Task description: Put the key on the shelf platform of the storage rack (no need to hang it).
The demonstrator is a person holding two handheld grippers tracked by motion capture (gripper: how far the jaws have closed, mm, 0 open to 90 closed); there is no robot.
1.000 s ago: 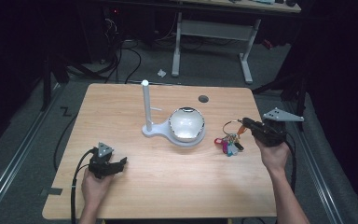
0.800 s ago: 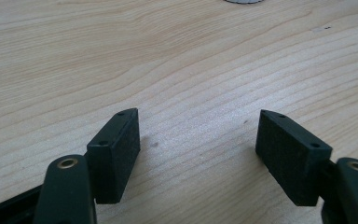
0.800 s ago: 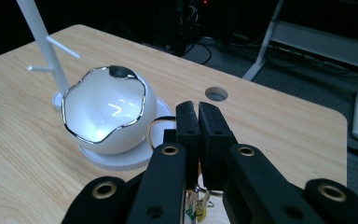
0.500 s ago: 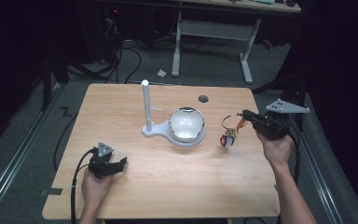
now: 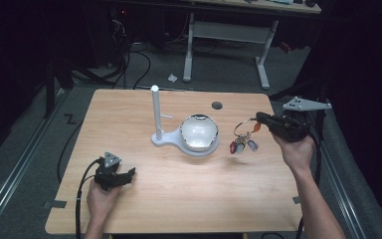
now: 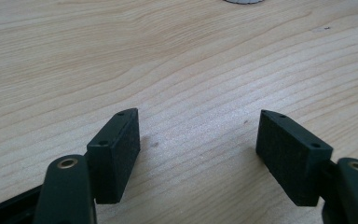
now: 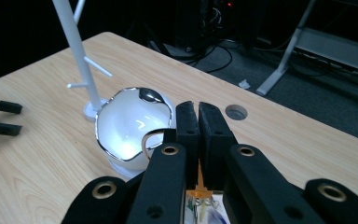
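The key bunch (image 5: 243,139) is clamped by the right gripper (image 5: 258,118) at three o'clock of the bowl (image 5: 199,133); light, dangling, likely swinging—best held by its ring. The left gripper (image 5: 129,173) is spread, empty.

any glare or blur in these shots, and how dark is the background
High view: table lit, surroundings nearly black, key bunch slightly soft. Right gripper view: bright glare on the white bowl, near jaws blurred. Left gripper view: evenly lit wood, sharp, no glare.

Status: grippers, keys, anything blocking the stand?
Right gripper shut on key bunch, lifted off table. Left gripper open, empty. White bowl sits before stand.
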